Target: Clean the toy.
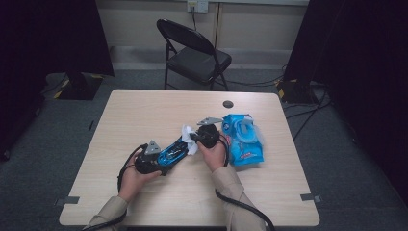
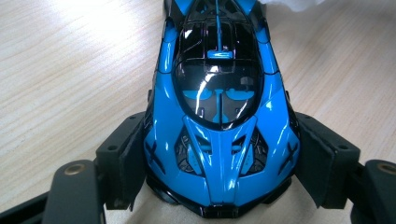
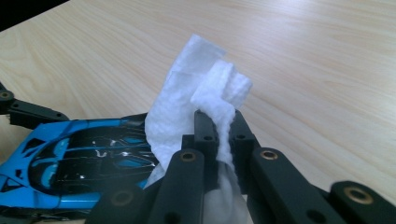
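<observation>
Viewing from above, a pale wooden surface [image 1: 144,110] is seen with the person's forearms entering from the lower edge. At the left, the left claw [image 1: 163,161] is held in the left hand [image 1: 132,180], a black cable looping from its body. Its jaws are closed on the sides of a glossy blue toy sports car [image 1: 174,151], which lies on the surface between the two hands, slightly below the centre of the tabletop. In the left gripper view the toy sports car [image 2: 219,121] is shown lengthwise, its dark glazed cabin facing up, with one black pad pressed against each flank at the near end.

Just right of the car, a white wipe [image 1: 188,134] is pinched by the right claw [image 1: 193,137], which is carried in the right hand [image 1: 214,154]. In the right gripper view the two jaws are drawn narrow and nearly together, with the white wipe [image 3: 205,102] clamped between them; it stands up crumpled above the jaw tips and hangs down beside the toy sports car [image 3: 79,158]. Whether wipe and car are touching cannot be told.

Farther right, a blue wet-wipe packet [image 1: 245,139] lies flat near the right hand. A black folding chair [image 1: 195,55] stands beyond the far edge.
</observation>
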`<action>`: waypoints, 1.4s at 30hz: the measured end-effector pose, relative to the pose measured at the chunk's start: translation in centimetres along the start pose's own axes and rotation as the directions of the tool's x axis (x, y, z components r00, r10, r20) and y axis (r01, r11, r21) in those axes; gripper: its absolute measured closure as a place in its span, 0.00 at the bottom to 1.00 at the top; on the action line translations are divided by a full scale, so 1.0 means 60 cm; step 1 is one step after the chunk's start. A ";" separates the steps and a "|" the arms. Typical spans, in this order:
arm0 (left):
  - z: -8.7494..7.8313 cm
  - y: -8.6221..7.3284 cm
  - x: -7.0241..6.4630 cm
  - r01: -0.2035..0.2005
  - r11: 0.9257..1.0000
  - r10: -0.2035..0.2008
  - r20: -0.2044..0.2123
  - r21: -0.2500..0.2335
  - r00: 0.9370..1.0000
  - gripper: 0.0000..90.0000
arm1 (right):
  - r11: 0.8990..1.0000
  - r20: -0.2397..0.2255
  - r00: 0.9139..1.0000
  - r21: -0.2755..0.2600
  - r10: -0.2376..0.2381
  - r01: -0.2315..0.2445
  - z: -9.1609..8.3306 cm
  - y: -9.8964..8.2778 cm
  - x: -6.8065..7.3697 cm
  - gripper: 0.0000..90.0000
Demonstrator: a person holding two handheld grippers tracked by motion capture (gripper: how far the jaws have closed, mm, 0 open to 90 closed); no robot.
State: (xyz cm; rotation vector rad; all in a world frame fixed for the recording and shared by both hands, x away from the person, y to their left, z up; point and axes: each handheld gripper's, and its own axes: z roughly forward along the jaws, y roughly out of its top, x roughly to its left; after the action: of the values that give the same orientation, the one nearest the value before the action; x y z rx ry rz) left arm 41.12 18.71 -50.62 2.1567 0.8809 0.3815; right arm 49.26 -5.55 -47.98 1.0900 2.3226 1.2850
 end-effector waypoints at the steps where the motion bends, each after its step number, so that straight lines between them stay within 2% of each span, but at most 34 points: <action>1: 0.000 0.000 0.000 0.000 1.000 0.000 0.000 0.000 1.000 0.29 | 1.000 0.003 1.000 -0.001 0.003 -0.003 -0.003 0.000 -0.002 0.96; 8: 0.000 0.000 0.000 0.000 1.000 0.000 0.000 0.000 1.000 0.29 | 1.000 0.035 0.999 -0.025 0.017 -0.016 -0.027 0.009 -0.021 0.96; 12: 0.000 0.000 0.000 0.001 1.000 -0.001 0.000 0.000 1.000 0.29 | 0.998 0.017 1.000 -0.055 0.020 -0.019 -0.036 0.017 -0.017 0.96; 19: 0.000 0.000 0.000 0.000 1.000 0.000 0.000 0.001 1.000 0.29 | 0.996 -0.076 0.997 -0.084 -0.032 0.025 -0.030 0.035 0.030 0.96; 21: 0.000 0.000 0.000 0.000 1.000 0.000 0.000 0.000 1.000 0.29 | 0.996 -0.114 0.993 -0.091 -0.035 0.024 -0.024 0.035 0.044 0.96; 27: 0.000 0.000 0.000 0.000 1.000 0.000 0.001 0.000 1.000 0.29 | 0.997 -0.196 0.978 -0.056 -0.072 0.062 0.011 0.026 0.095 0.96; 30: 0.000 0.000 0.000 0.000 1.000 0.000 0.001 0.000 1.000 0.29 | 0.995 -0.221 0.970 -0.033 -0.100 0.095 0.026 0.017 0.114 0.96; 33: 0.000 0.000 0.000 0.001 1.000 -0.001 0.001 0.000 1.000 0.29 | 0.995 -0.248 0.963 -0.013 -0.103 0.103 0.037 0.007 0.128 0.96; 36: -0.001 0.000 0.001 -0.007 1.000 0.007 -0.006 0.002 1.000 0.29 | 0.991 -0.268 0.955 0.015 -0.125 0.134 0.045 -0.002 0.140 0.96; 38: -0.001 0.000 0.001 -0.006 1.000 0.006 -0.006 0.002 1.000 0.29 | 0.985 -0.265 0.951 0.024 -0.161 0.173 0.049 -0.005 0.148 0.96; 39: -0.001 0.000 0.001 -0.006 1.000 0.006 -0.006 0.002 1.000 0.29 | 0.982 -0.262 0.949 0.028 -0.174 0.187 0.049 -0.005 0.149 0.96; 42: -0.001 0.000 0.001 -0.006 1.000 0.006 -0.007 0.002 1.000 0.29 | 0.981 -0.262 0.949 0.037 -0.172 0.188 0.052 -0.002 0.149 0.96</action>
State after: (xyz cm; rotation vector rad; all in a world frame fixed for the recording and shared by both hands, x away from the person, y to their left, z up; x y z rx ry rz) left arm 41.14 18.75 -50.58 2.1619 0.8785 0.3912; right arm 44.82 2.79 -48.83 0.7411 2.5969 1.3624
